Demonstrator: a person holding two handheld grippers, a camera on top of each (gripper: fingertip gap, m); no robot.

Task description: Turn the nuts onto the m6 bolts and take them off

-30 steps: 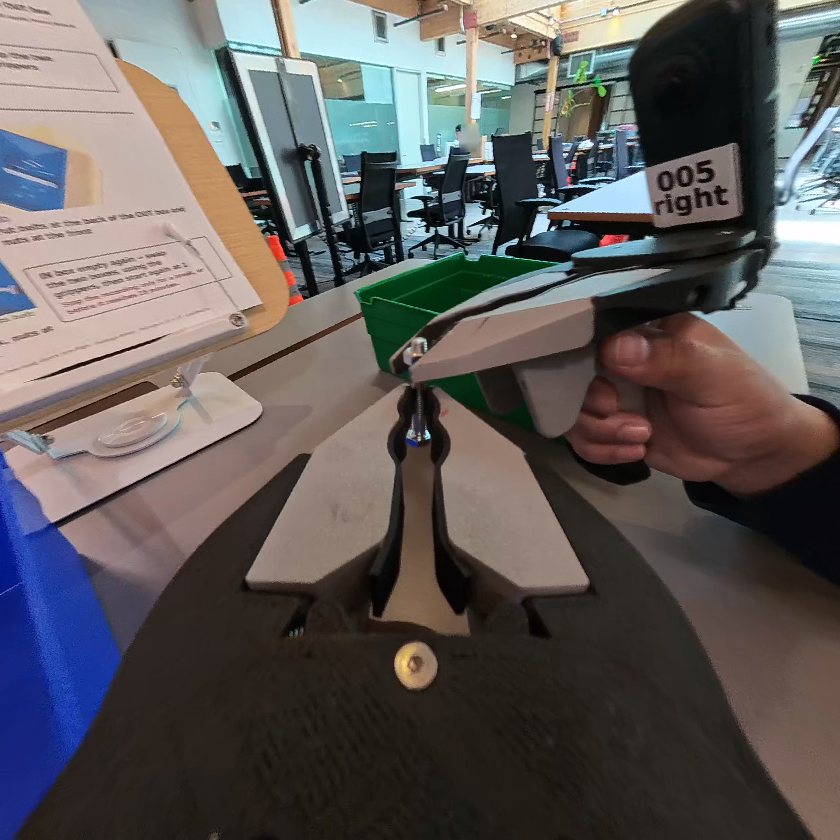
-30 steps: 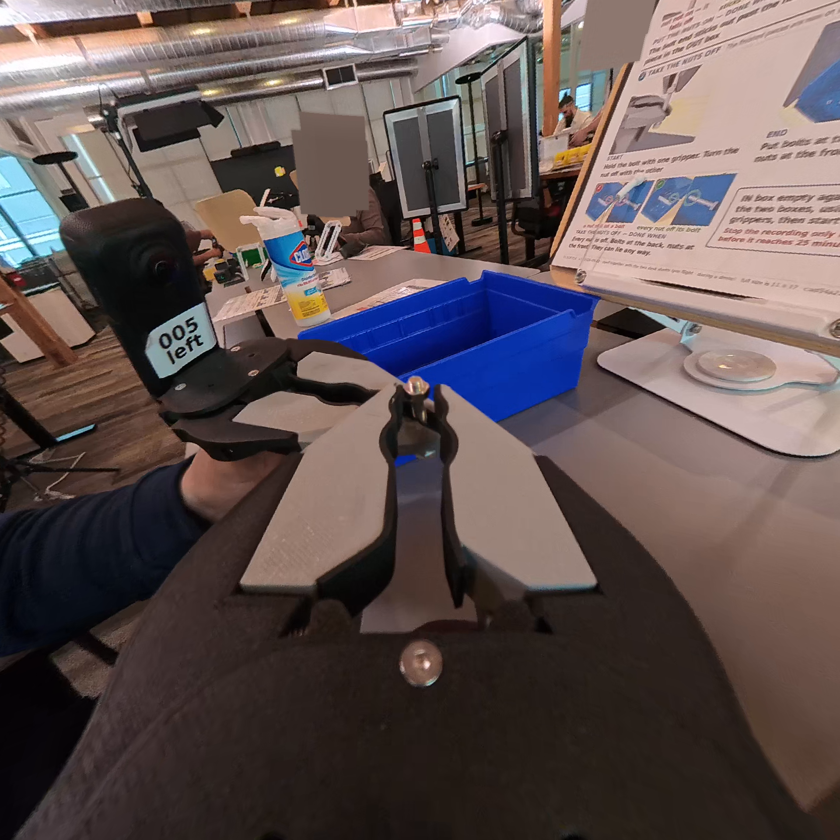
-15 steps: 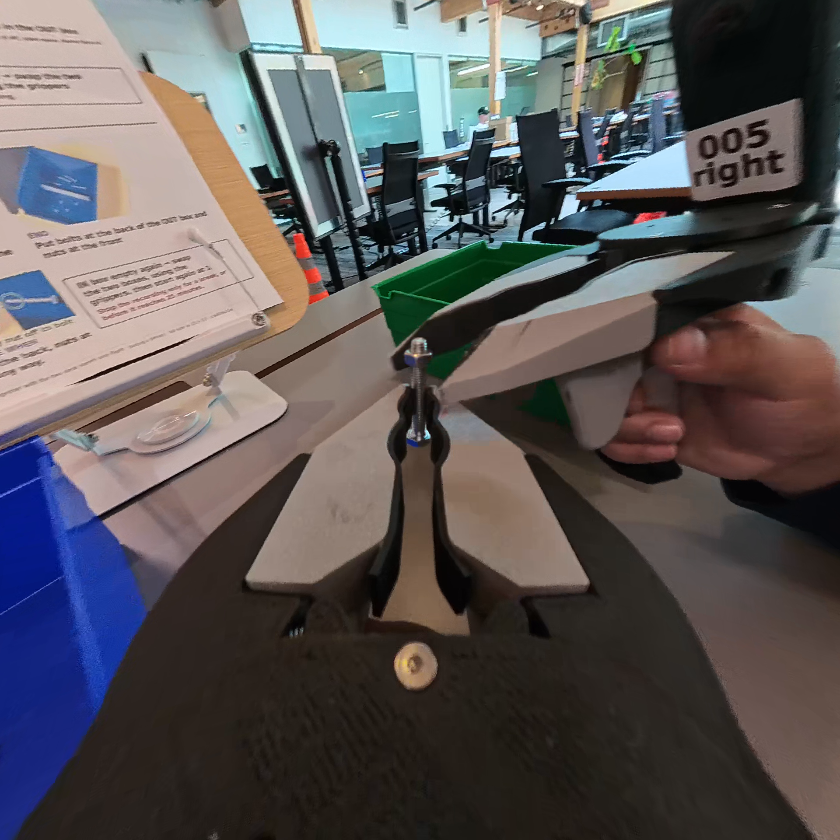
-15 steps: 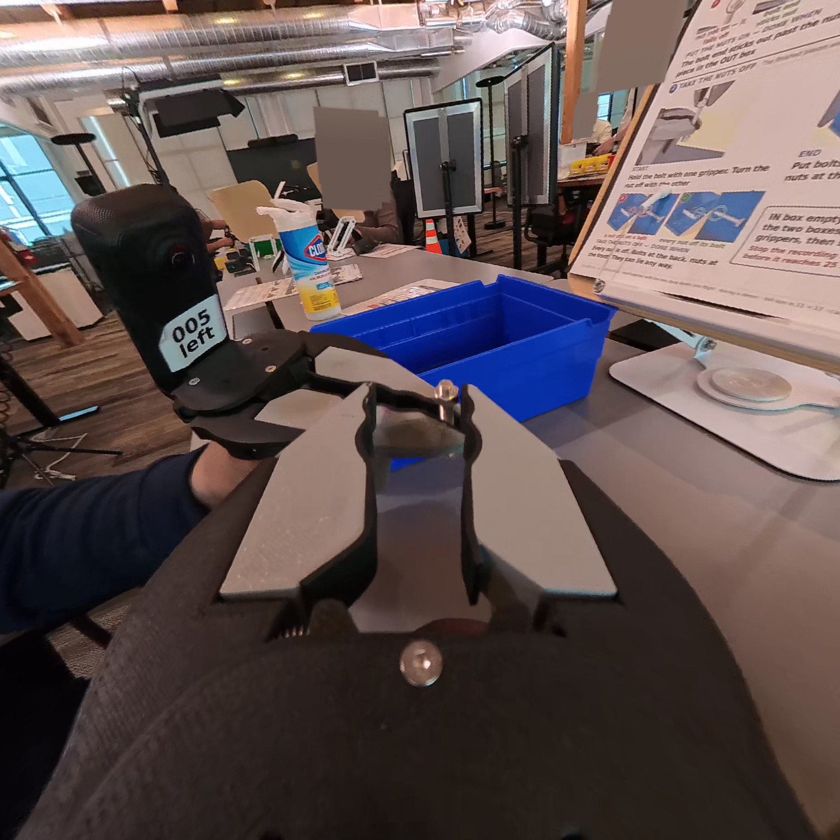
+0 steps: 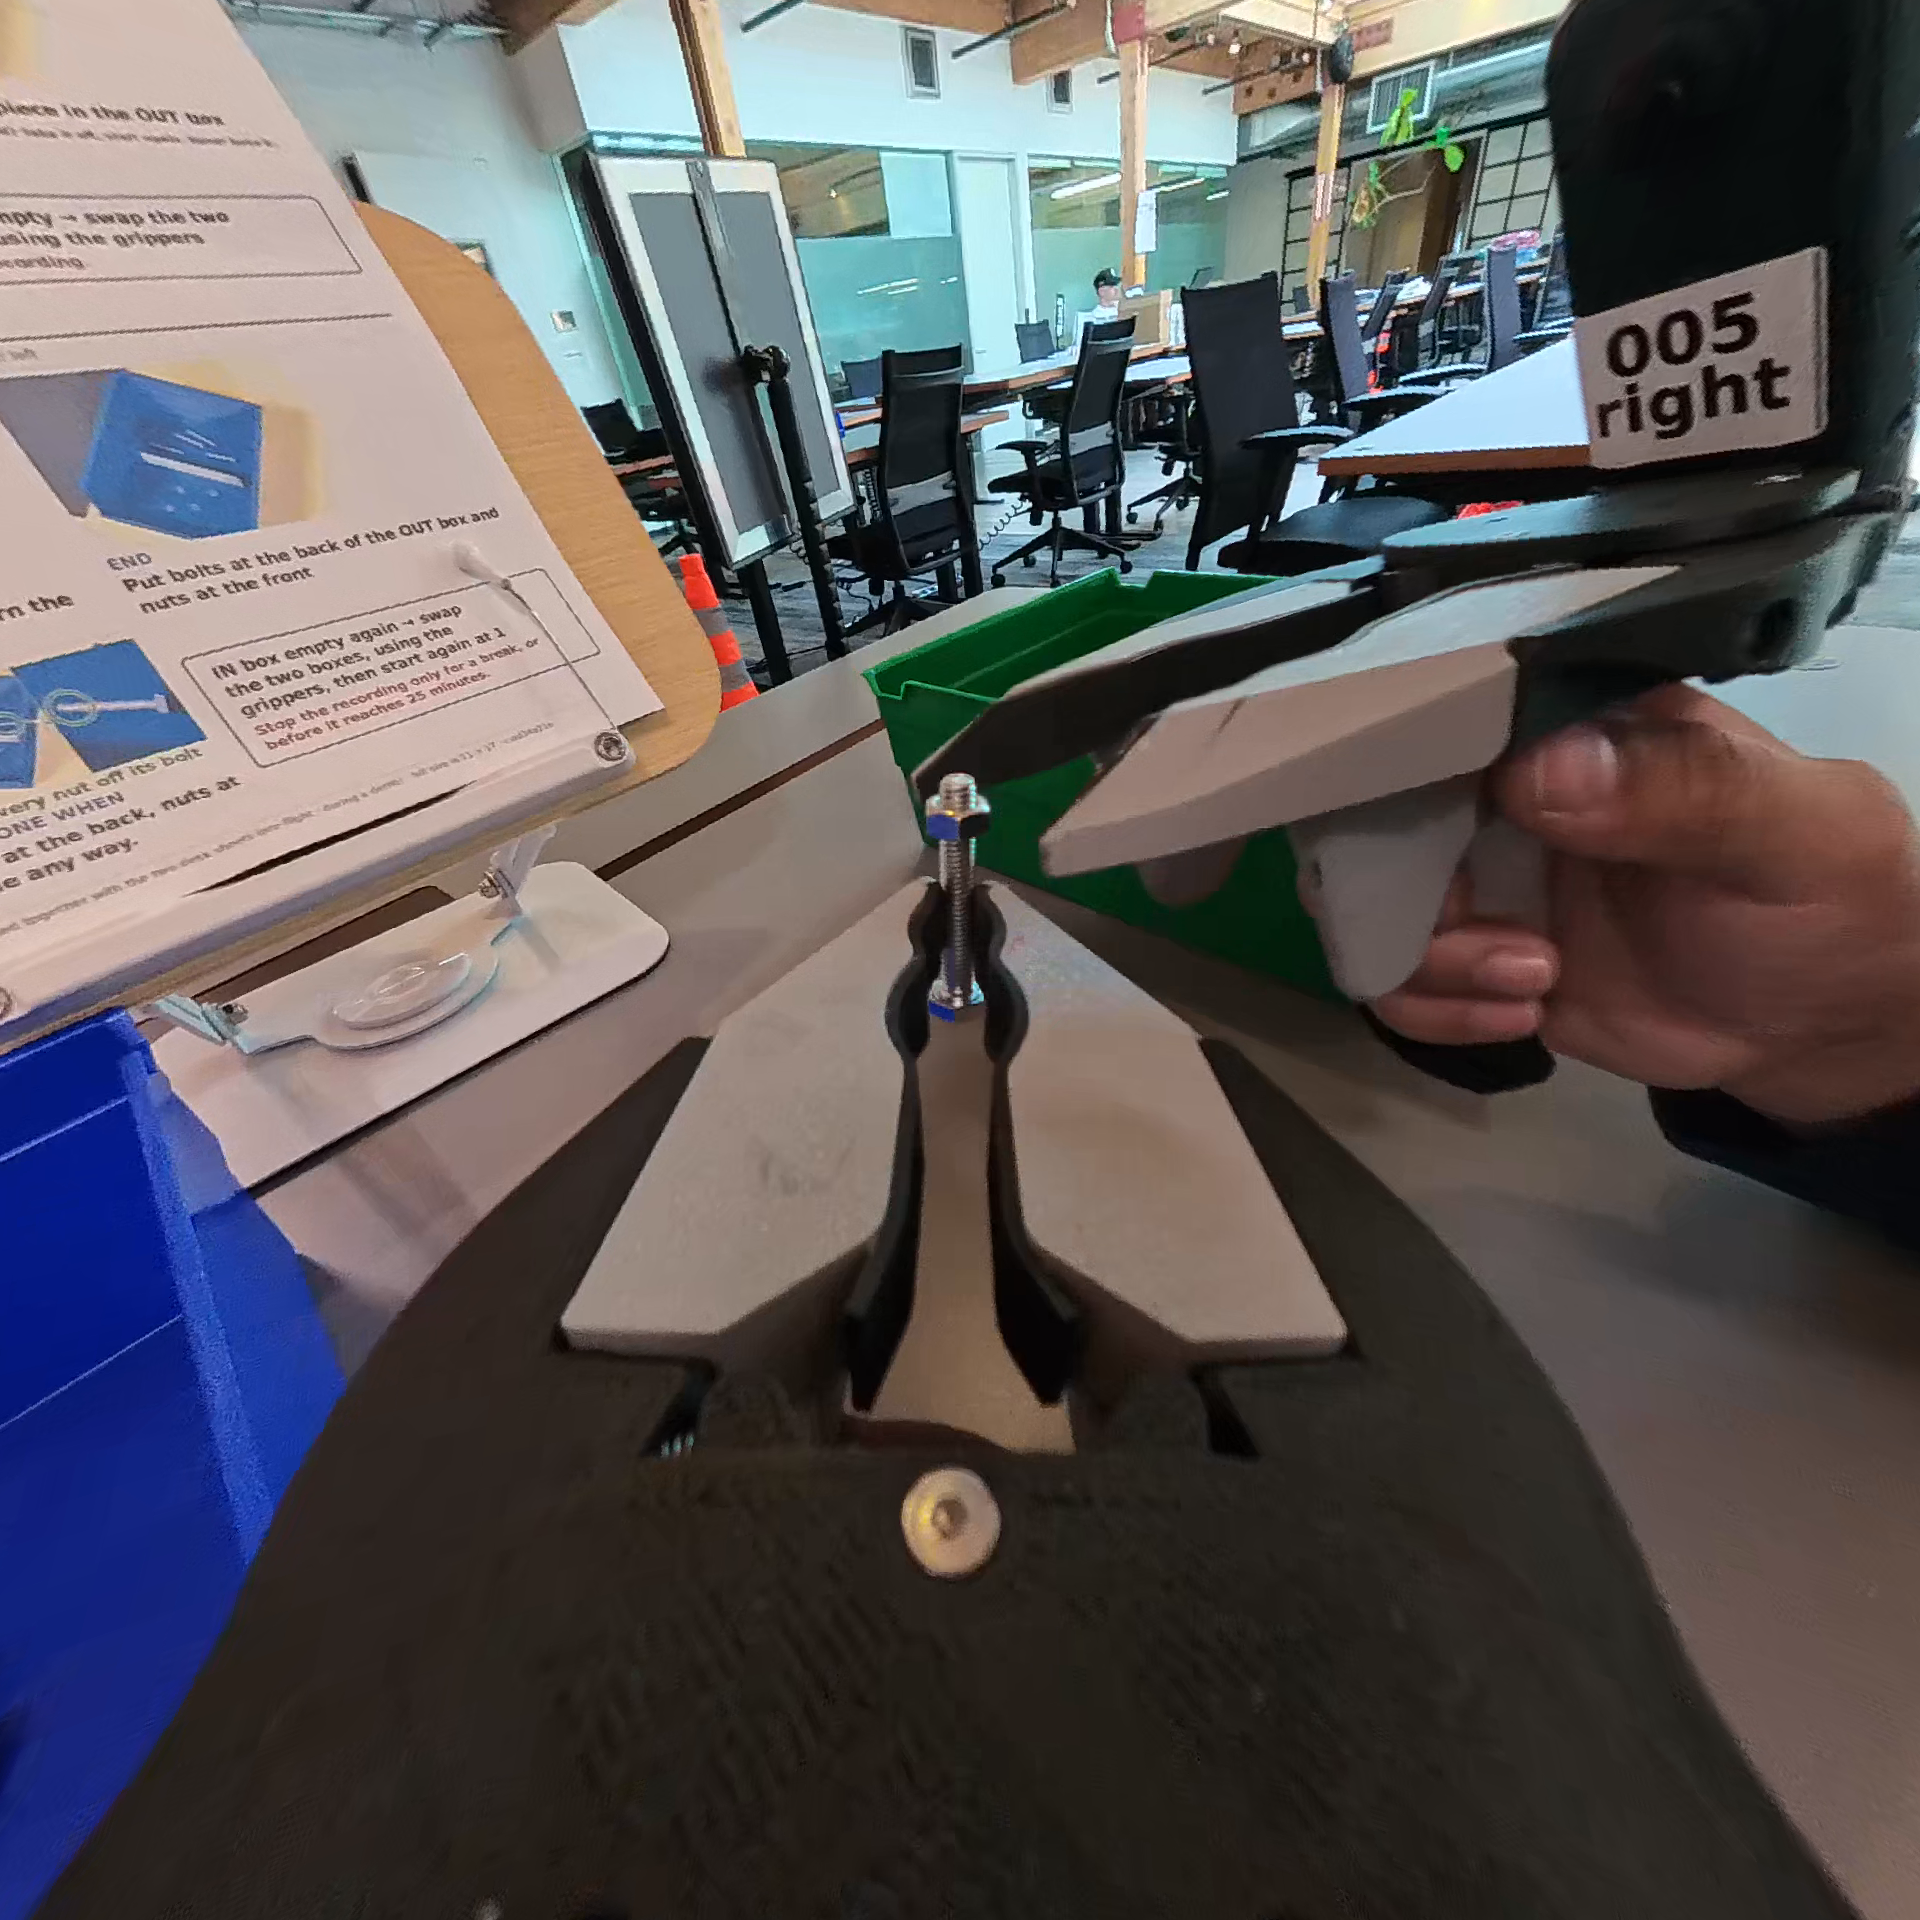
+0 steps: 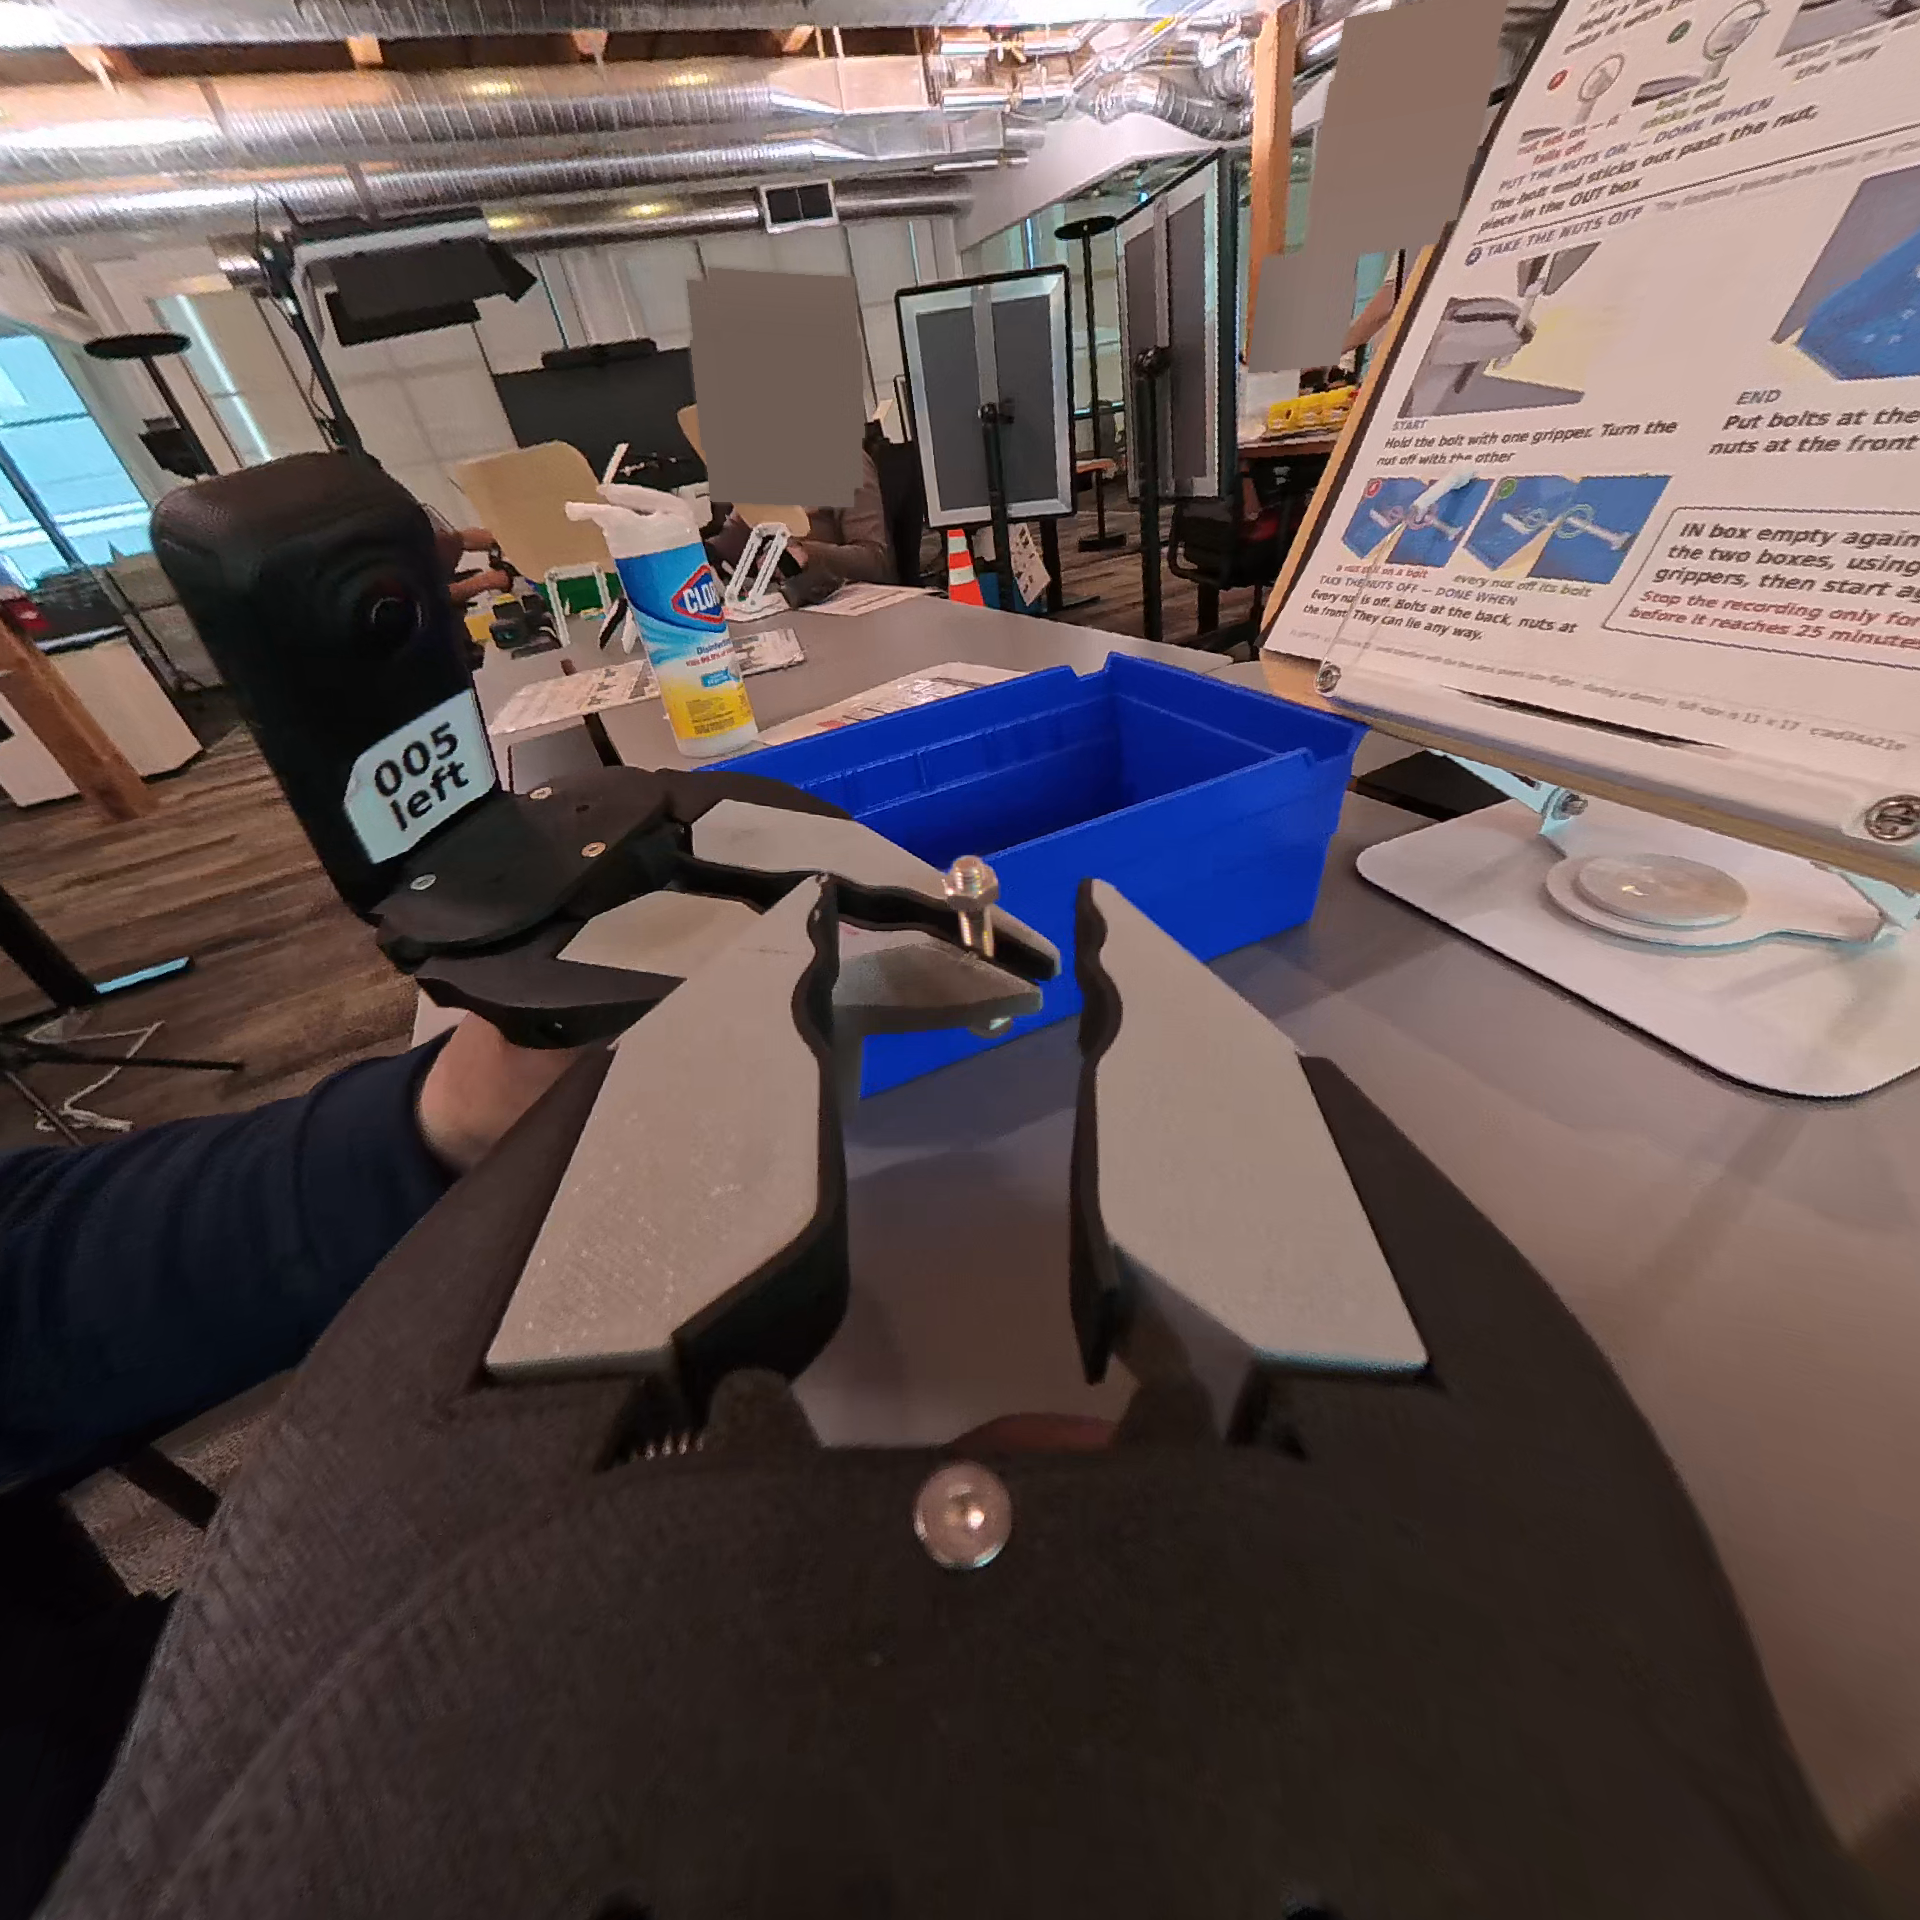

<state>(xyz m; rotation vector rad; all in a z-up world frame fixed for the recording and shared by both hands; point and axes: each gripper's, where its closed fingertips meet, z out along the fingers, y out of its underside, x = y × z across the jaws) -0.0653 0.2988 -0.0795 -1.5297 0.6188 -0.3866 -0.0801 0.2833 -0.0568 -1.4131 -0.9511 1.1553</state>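
Bolt [image 5: 957, 914] stands upright, pinched by the left gripper [image 5: 954, 971], nut [image 5: 957, 824] near its top; right gripper [image 6: 951, 971] spread apart, just beside it

Open-plan office — exposed silver ducts [image 6: 499, 135] overhead, timber posts [image 5: 1132, 145], wood-plank floor [image 6: 208, 904]. Black office chairs [image 5: 1081, 457] line long desks [image 5: 1039, 384]; glazed partitions [image 5: 894, 291] behind.

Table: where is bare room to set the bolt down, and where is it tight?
Bare table lies right of the right gripper, between the blue bin and the stand's white base. More shows between that base and the green bin. It is tight around the bolt in the left gripper.
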